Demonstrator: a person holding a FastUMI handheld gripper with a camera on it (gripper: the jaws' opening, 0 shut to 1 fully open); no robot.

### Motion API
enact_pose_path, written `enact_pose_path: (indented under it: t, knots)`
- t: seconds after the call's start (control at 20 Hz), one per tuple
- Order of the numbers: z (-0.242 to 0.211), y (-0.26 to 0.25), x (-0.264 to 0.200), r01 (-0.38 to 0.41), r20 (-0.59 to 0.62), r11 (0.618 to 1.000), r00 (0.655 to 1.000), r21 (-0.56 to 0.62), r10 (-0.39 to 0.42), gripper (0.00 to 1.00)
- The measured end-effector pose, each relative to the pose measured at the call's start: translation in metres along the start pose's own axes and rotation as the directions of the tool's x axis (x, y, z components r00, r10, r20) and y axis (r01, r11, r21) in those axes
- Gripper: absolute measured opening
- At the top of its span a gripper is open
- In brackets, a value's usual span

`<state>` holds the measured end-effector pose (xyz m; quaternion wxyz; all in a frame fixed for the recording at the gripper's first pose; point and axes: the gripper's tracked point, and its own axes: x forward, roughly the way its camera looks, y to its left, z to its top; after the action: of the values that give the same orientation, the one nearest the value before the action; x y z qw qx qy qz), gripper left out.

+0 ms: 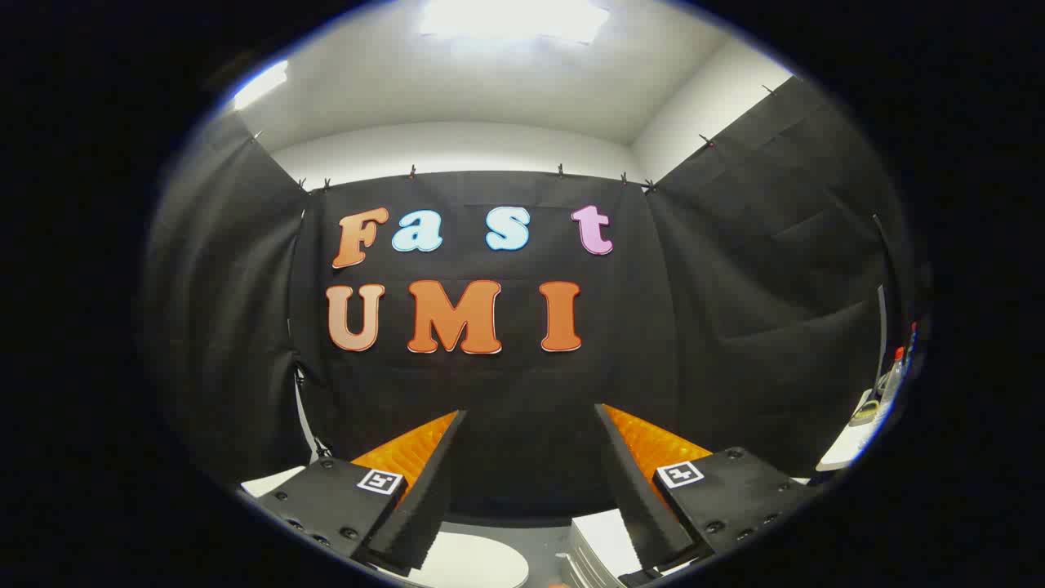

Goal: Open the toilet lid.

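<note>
Two jaws spread wide, gripper [531, 469] holding nothing; low between them sits the white lid [478, 563], closed as far as I can tell. Probably rigid, smooth, hinged plastic, light but slippery: hook under the front lip. Beyond: black cloth wall [735, 327], bottle [892, 377] far right; fingers carry square markers, no readable brand.

The place is a recording booth built inside a plain room, not a real bathroom. Black cloth [735, 269] hangs from clips on three sides, and above it white walls and a bright ceiling light [514, 18] are seen. At the lower right of the frame a white shelf [849, 445] holds bottles [892, 382].
</note>
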<state>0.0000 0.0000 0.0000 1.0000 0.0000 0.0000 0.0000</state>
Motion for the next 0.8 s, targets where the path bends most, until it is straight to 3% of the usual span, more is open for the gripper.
enact_pose_path:
  t: [0.8]
  knots:
    - [-0.015, -0.003, 0.009, 0.017, -0.04, 1.0, 0.999, 0.011, -0.016, 0.97]
